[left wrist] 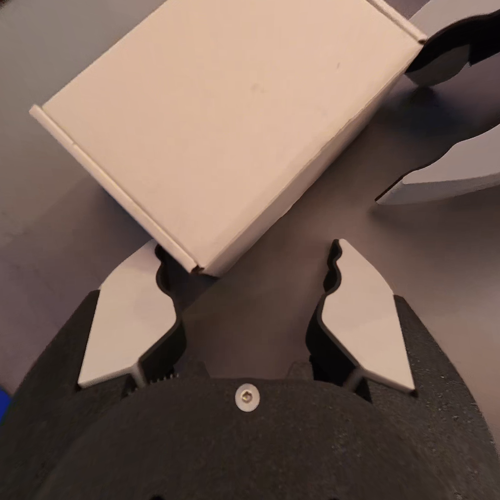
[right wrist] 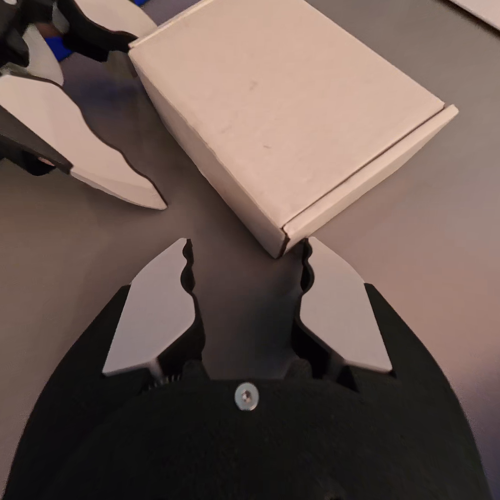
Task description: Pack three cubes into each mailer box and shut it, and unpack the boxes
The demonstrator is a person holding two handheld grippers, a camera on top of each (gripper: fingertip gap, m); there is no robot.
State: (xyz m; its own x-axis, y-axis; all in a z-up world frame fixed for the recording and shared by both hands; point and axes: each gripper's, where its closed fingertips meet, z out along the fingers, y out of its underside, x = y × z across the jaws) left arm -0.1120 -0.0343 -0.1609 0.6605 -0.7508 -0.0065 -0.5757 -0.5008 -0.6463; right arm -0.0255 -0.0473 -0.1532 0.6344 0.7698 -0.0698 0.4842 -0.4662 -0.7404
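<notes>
A white mailer box (left wrist: 216,121) lies shut on the grey table; what is inside it is hidden. My left gripper (left wrist: 246,243) is open and empty, and the box's near corner sits just inside its left finger (left wrist: 130,311). My right gripper (right wrist: 247,240) is open and empty, with another corner of the box (right wrist: 270,121) close to its right finger (right wrist: 338,311). Each gripper shows in the other's view, open beside the box: the right one (left wrist: 400,121) and the left one (right wrist: 147,125).
A blue object (right wrist: 58,48) shows behind the left gripper's fingers, and a blue patch (left wrist: 4,400) sits at the left wrist view's left edge. A white object's edge (right wrist: 481,10) lies at the far right. Grey tabletop (right wrist: 81,257) surrounds the box.
</notes>
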